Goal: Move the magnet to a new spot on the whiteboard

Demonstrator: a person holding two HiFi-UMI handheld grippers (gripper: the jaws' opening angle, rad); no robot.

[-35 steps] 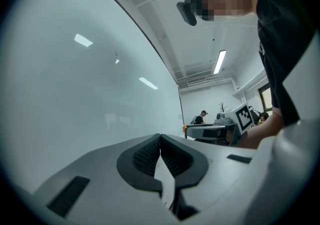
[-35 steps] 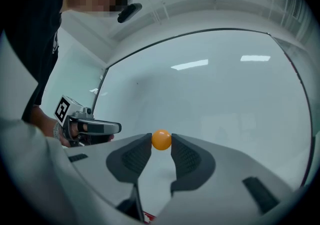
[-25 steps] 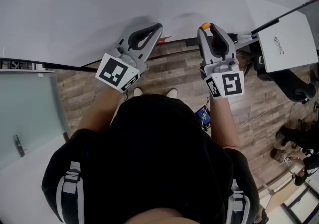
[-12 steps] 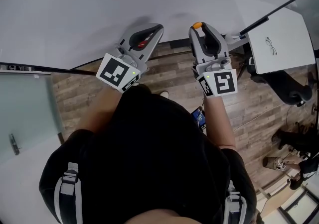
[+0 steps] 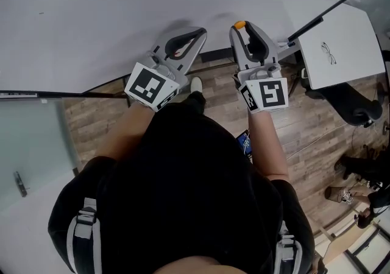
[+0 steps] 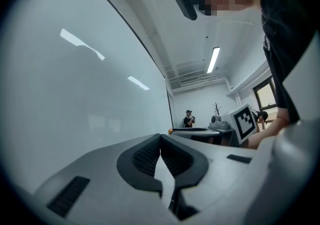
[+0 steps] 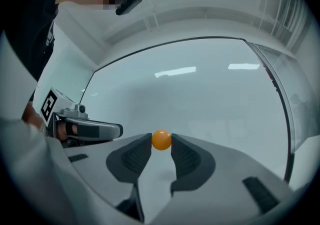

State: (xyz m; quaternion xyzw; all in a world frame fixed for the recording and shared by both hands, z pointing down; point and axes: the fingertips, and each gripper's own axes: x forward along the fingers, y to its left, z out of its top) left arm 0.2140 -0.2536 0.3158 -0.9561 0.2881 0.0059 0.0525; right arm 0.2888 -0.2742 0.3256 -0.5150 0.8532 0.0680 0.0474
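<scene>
A small round orange magnet (image 7: 161,139) sits pinched between the tips of my right gripper (image 7: 161,140), which is shut on it. From the head view the magnet (image 5: 240,24) shows at the tip of the right gripper (image 5: 242,28), close to the whiteboard (image 5: 122,5); whether it touches the board I cannot tell. My left gripper (image 5: 199,34) is held beside it, to the left, also near the board. Its jaws meet at the tips with nothing between them (image 6: 160,137). The whiteboard (image 7: 200,89) fills the space ahead of both grippers.
A white table (image 5: 341,44) with a pair of glasses (image 5: 327,52) stands to the right, with a dark chair (image 5: 350,105) below it. The wood floor (image 5: 97,114) lies under the board's lower edge. A glass panel (image 5: 30,139) is at the left.
Both grippers have shifted slightly up and toward the whiteboard; the right one has moved left, closer to the left gripper. The magnet stays held in the right jaws.
</scene>
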